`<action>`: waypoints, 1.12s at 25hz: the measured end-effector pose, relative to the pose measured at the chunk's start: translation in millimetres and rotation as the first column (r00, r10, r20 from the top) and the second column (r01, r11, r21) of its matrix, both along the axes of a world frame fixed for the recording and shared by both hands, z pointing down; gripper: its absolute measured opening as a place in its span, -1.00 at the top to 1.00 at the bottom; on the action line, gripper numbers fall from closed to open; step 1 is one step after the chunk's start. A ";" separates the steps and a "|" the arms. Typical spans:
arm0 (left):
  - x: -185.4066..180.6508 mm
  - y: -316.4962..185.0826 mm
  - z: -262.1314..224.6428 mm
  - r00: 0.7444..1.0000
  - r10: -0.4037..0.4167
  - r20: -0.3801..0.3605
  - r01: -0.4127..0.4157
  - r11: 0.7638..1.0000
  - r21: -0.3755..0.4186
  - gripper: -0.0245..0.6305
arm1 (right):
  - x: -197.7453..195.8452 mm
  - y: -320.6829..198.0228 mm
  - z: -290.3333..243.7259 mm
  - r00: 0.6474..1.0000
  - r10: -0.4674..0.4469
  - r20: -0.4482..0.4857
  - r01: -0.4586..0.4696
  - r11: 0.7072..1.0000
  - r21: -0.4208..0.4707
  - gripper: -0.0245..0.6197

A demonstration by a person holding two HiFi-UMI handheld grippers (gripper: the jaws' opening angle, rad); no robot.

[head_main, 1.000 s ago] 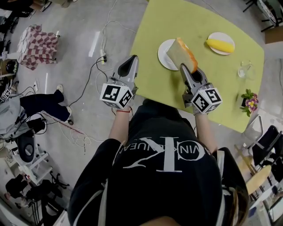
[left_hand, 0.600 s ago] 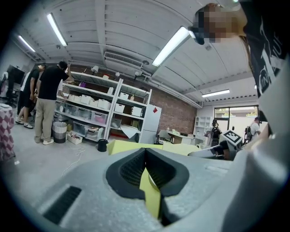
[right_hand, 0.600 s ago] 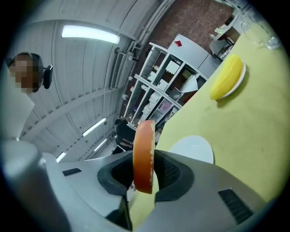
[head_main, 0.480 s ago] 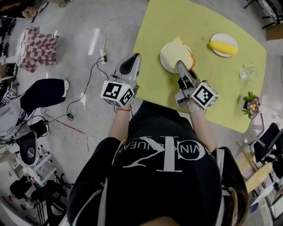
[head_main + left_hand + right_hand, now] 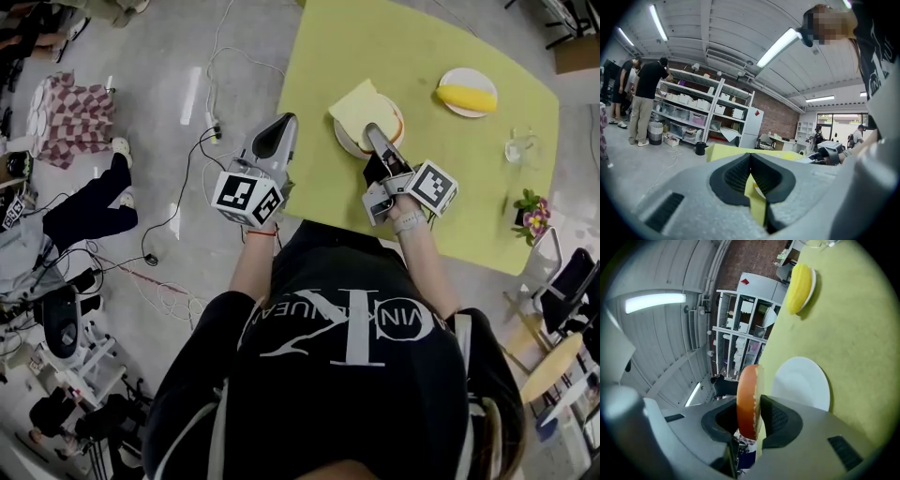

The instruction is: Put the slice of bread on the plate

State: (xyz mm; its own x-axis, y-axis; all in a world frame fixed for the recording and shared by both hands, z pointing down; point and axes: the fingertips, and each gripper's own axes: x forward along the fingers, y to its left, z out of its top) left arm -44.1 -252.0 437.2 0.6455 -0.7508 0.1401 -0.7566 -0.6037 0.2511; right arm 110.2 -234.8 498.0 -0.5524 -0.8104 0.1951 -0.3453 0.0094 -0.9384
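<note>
We are seeing the slice of bread (image 5: 749,399) showing a smooth orange-brown crust and pale matt face. The plate (image 5: 801,380) is gleaming glossy white and the table (image 5: 422,47) is looking matt yellow-green. The left gripper (image 5: 751,164) and right gripper (image 5: 375,133) are showing matt grey plastic with ribbed black pads (image 5: 780,416).

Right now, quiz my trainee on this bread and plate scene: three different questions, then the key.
1. True or false: the right gripper is shut on the slice of bread.
2. What lies on the far plate? A yellow food, B glass, C flowers.
3. Fill in: the ____ gripper is empty.
Key: 1 true; 2 A, the yellow food; 3 left, the left gripper.
</note>
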 end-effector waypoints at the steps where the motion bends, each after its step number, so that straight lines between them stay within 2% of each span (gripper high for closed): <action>1: 0.2 0.1 0.6 1.000 0.001 -0.002 -0.001 1.000 -0.002 0.89 | 1.9 2.3 7.9 1.000 0.014 -0.001 -0.014 0.999 -0.049 0.64; 3: -0.2 0.5 1.2 1.000 0.002 -0.003 -0.002 1.000 -0.006 0.89 | 1.6 3.2 12.5 1.000 0.017 0.007 -0.017 0.997 -0.077 0.61; 7: -3.1 0.2 2.6 1.000 0.000 -0.008 0.000 1.000 -0.009 0.89 | -1.1 0.1 8.2 0.999 -0.036 0.009 0.036 0.999 -0.024 0.45; 10: -5.1 1.2 3.1 1.000 0.000 -0.014 0.000 1.000 -0.012 0.89 | -6.7 1.1 4.8 0.994 -0.112 -0.013 0.112 0.994 0.009 0.16; 13: -4.8 3.1 4.0 1.000 0.003 -0.018 -0.003 1.000 -0.015 0.89 | -16.7 6.6 -1.4 0.976 -0.215 -0.018 0.216 0.975 0.049 -0.06; 15: -2.4 4.4 5.6 1.000 0.006 -0.020 -0.006 1.000 -0.016 0.89 | -19.9 16.3 1.8 0.964 -0.264 -0.029 0.265 0.964 0.015 -0.14; 17: -0.3 5.7 7.1 1.000 0.010 -0.022 -0.011 1.000 -0.018 0.89 | -23.3 24.5 4.5 0.939 -0.331 -0.091 0.332 0.943 0.003 -0.20; 20: 0.0 7.9 7.9 0.999 0.015 -0.030 -0.016 1.000 -0.022 0.89 | -27.7 32.6 11.2 0.860 -0.442 -0.254 0.453 0.891 -0.019 -0.22; 23: -1.6 9.2 8.1 0.999 0.016 -0.037 -0.017 0.999 -0.027 0.89 | -30.9 39.6 21.7 0.746 -0.539 -0.391 0.552 0.829 -0.091 -0.22; 28: -4.8 12.2 4.7 0.998 0.022 -0.052 -0.024 0.999 -0.029 0.89 | -31.1 50.3 30.5 0.587 -0.643 -0.492 0.647 0.738 -0.192 -0.22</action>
